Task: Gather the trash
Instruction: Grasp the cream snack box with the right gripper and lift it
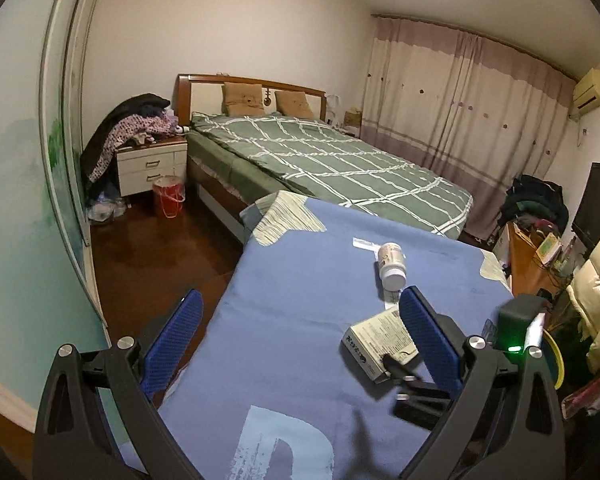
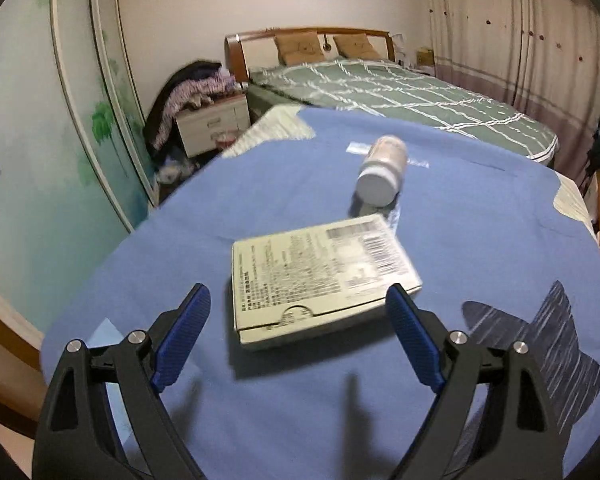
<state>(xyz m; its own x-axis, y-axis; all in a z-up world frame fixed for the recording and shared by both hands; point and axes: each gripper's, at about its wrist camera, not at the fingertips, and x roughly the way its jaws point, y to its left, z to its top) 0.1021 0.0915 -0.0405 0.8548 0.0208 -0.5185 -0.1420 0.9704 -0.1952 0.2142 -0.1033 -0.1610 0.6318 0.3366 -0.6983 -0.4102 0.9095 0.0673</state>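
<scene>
Trash on blue-covered counter (image 2: pixel 300 160), both grippers empty
Flat carton (image 2: pixel 320 276) lies ahead of right gripper (image 2: pixel 298 312), jaws wide apart; white bottle (image 2: pixel 382 170) on its side beyond; left gripper (image 1: pixel 300 320) jaws apart too

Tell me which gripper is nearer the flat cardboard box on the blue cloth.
Right. The right gripper is open, straddling the box just ahead. The left gripper, also open, sits off to the box's left.

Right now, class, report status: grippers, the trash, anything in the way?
Left gripper open, empty. Right gripper open, empty, facing the box. Bottle on its side beyond. Nothing in the way.
</scene>
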